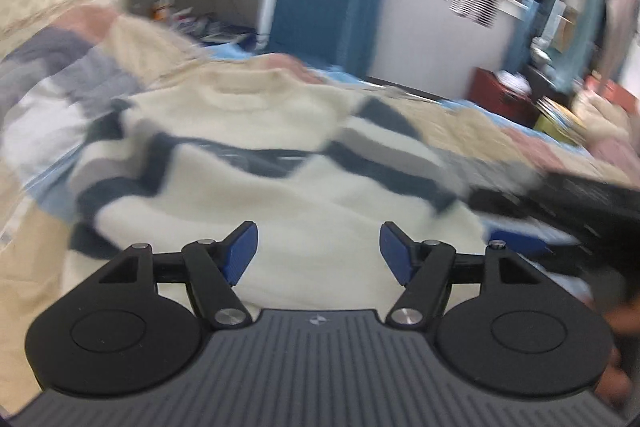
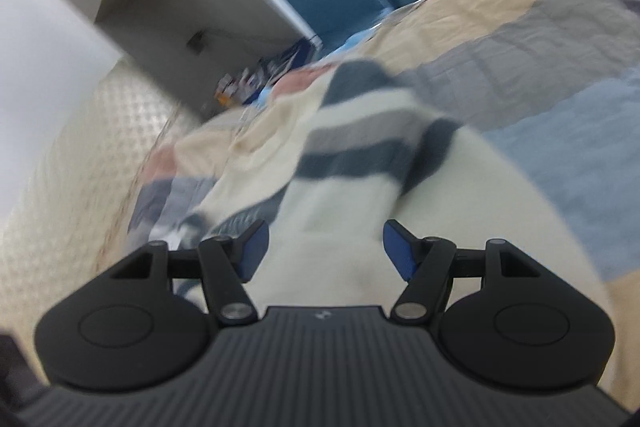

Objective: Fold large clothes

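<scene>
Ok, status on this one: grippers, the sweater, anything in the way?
Left gripper open, empty. Right gripper open, empty. Striped sweater lying on the quilt. Nothing blocking.

Black left gripper [image 1: 319,251], blue-padded jaws, silver pivot screws, ribbed grey housing, right gripper [image 2: 324,251] seemingly identical

Motion blur smears the striped sweater [image 1: 280,163] in both wrist views, so its folds and edges are unclear. Its lower part is hidden behind each gripper body. Small items [image 2: 244,87] by the wall are unreadable.
</scene>
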The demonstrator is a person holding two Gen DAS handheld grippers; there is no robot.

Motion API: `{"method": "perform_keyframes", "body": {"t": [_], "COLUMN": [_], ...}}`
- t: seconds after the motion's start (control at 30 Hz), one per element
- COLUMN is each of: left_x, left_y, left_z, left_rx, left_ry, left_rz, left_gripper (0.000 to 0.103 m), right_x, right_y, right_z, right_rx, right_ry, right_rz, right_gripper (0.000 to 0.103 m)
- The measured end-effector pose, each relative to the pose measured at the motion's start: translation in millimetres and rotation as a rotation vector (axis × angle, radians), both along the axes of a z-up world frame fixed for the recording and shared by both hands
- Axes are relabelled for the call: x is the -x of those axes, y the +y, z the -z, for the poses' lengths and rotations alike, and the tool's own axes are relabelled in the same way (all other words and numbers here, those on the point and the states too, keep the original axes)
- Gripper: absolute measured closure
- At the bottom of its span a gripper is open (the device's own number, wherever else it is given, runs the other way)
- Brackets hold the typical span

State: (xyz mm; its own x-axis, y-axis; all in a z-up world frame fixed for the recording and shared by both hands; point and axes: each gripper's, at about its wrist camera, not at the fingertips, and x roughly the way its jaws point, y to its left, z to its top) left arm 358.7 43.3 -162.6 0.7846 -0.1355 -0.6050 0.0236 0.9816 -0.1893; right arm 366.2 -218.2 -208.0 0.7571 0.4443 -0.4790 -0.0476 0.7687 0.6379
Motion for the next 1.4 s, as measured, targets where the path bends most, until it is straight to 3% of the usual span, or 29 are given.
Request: {"method": "perform_keyframes", "body": {"t": [0.17, 0.3, 0.4, 0.57, 0.73, 0.93, 1.07, 1.3, 1.4], "left_x": [-58, -115, -156, -200, -218, -212, -192, -112, -69], "left_y": [57, 101, 126, 155, 163, 168, 170, 160, 149], "left_z": [19, 33, 49, 76, 92, 89, 66, 19, 10], "left_rx": [0.018, -0.035, -0.122, -0.101, -0.092, -0.051, 0.031, 0.133, 0.113], "left_ry": [0.044, 0.083, 0.14, 0.16, 0.184, 0.183, 0.202, 0.197, 0.202], "left_rz": [-0.175, -0.246, -0.267, -0.27, -0.258, -0.261, -0.275, -0.287, -0.289], "left_gripper": [0.031, 0.031, 0.031, 0.031, 0.03, 0.03, 0.03, 0.03, 0.03], "right_x": [-10, -30, -47, -71, -87, -95, -97, -82, -68], "right_y": [37, 69, 90, 115, 128, 130, 129, 126, 118], "right_z": [3, 17, 26, 42, 54, 62, 61, 55, 52], "right_rx": [0.086, 0.136, 0.186, 0.333, 0.435, 0.475, 0.46, 0.522, 0.518], "right_ry": [0.016, 0.06, 0.078, 0.047, 0.002, -0.041, -0.045, -0.036, -0.034], "right_rz": [-0.065, -0.111, -0.135, -0.161, -0.192, -0.216, -0.221, -0.269, -0.275], "right_gripper": [0.036, 0.036, 0.036, 0.037, 0.036, 0.036, 0.035, 0.038, 0.039]}}
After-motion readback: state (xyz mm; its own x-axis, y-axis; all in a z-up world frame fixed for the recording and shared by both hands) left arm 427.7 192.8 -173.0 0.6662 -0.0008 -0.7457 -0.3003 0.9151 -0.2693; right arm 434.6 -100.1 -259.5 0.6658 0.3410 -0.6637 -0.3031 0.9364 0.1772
